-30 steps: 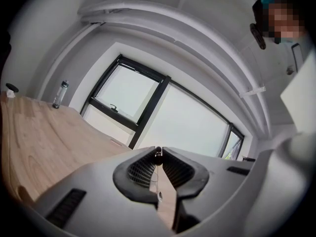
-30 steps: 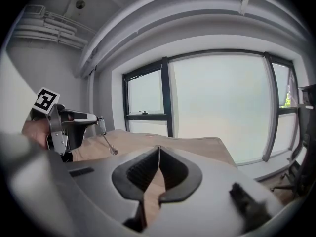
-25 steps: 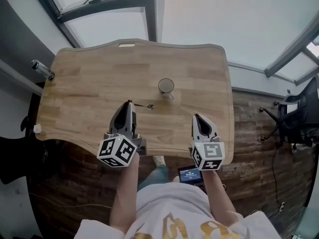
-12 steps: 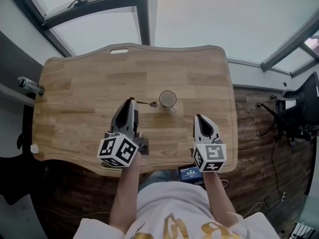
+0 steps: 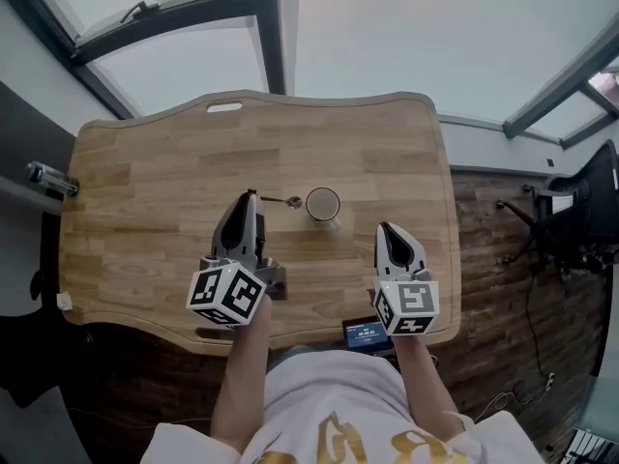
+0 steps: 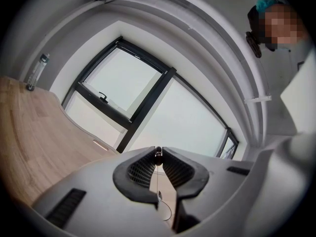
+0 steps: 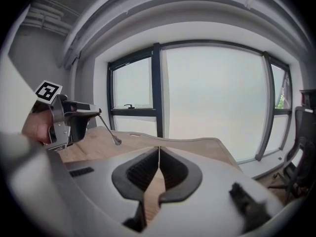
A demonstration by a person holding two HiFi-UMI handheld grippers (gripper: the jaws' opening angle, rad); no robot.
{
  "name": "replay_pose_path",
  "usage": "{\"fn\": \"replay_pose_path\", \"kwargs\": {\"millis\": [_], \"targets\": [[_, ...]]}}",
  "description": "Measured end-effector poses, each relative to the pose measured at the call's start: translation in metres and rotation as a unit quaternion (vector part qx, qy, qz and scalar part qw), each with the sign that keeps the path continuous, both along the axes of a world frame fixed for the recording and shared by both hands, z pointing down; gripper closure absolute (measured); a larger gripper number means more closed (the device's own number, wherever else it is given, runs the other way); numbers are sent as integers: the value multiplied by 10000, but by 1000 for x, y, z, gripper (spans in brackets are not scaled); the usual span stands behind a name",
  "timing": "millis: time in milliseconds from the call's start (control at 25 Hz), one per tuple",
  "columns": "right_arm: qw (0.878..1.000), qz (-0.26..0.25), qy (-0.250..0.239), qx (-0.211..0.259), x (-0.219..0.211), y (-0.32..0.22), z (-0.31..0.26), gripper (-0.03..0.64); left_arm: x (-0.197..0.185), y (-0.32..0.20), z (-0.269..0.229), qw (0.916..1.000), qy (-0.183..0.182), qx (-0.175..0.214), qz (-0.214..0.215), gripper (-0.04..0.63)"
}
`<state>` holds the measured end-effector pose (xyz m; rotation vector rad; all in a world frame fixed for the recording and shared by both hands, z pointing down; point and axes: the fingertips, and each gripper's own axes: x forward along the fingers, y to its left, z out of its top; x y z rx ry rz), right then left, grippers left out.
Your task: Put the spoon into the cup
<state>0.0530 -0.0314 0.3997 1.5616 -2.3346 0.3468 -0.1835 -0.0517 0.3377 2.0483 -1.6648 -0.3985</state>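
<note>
Left gripper (image 5: pixel 250 199) clenching spoon (image 5: pixel 280 200) by handle end, bowl hanging just beside cup (image 5: pixel 323 204) rim. Right gripper (image 5: pixel 386 230) hovering empty, jaws pressed together. 1 step remaining: lowering spoon into cup.

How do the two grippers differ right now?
The left gripper pinches the spoon by its handle end; the right gripper is shut on nothing. The left gripper reaches further over the table, its spoon's bowl near the cup; the right gripper hangs back. Both have closed jaws.
</note>
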Motion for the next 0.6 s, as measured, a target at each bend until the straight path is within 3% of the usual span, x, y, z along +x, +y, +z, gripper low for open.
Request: {"fn": "replay_pose_path", "kwargs": {"millis": [600], "targets": [[9998,38,-9,-187,3,-22,23,584,3,-22,27,9994,-180,-279,53,545]]}}
